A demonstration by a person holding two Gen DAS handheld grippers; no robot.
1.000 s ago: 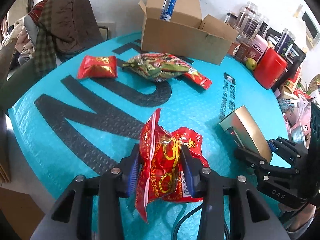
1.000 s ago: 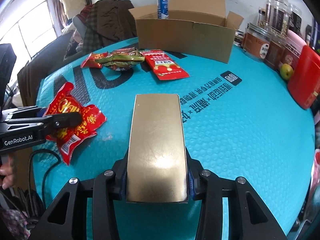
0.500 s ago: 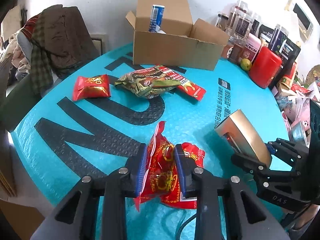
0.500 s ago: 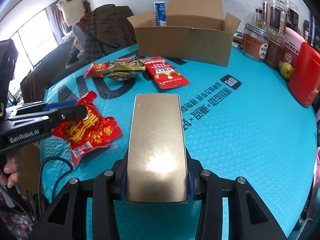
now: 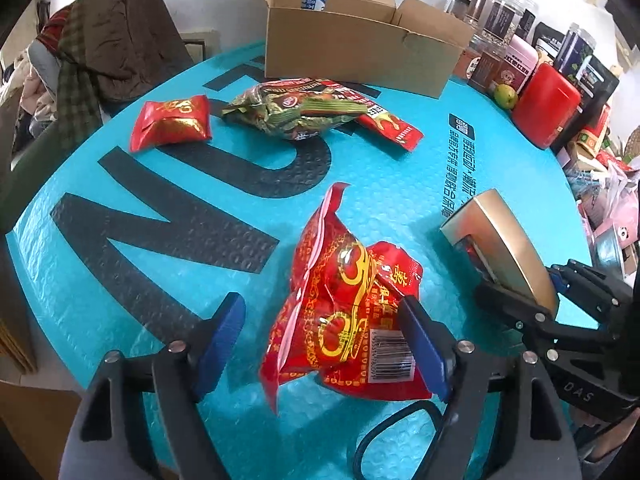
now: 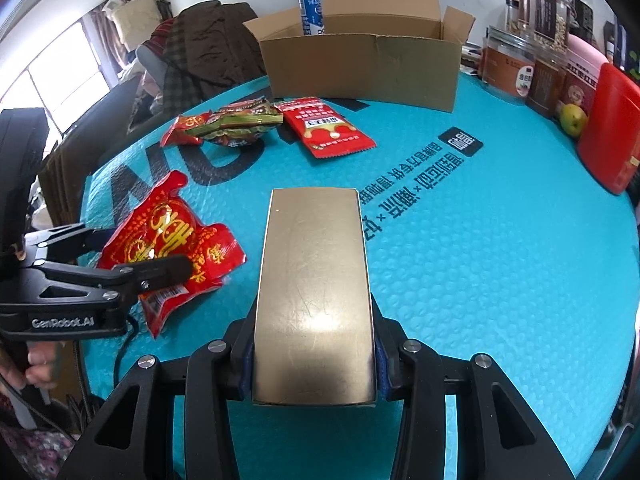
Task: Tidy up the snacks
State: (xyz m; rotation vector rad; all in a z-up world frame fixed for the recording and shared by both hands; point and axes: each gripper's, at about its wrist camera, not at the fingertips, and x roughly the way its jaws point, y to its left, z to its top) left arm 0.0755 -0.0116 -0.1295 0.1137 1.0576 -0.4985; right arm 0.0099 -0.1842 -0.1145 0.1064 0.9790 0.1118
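On the teal mat (image 5: 400, 200) the left gripper (image 5: 320, 332) is spreading its jaws around the red snack packet (image 5: 344, 304) — the left pad clear of it, the packet resting on the mat — while the right gripper (image 6: 314, 360) pinches the gold box (image 6: 316, 288).

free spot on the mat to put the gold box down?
Bare mat right of the flat gold box, between the printed black text and the red canister. Crowded: crinkled red snack bag on its left; three packets before the cardboard box.
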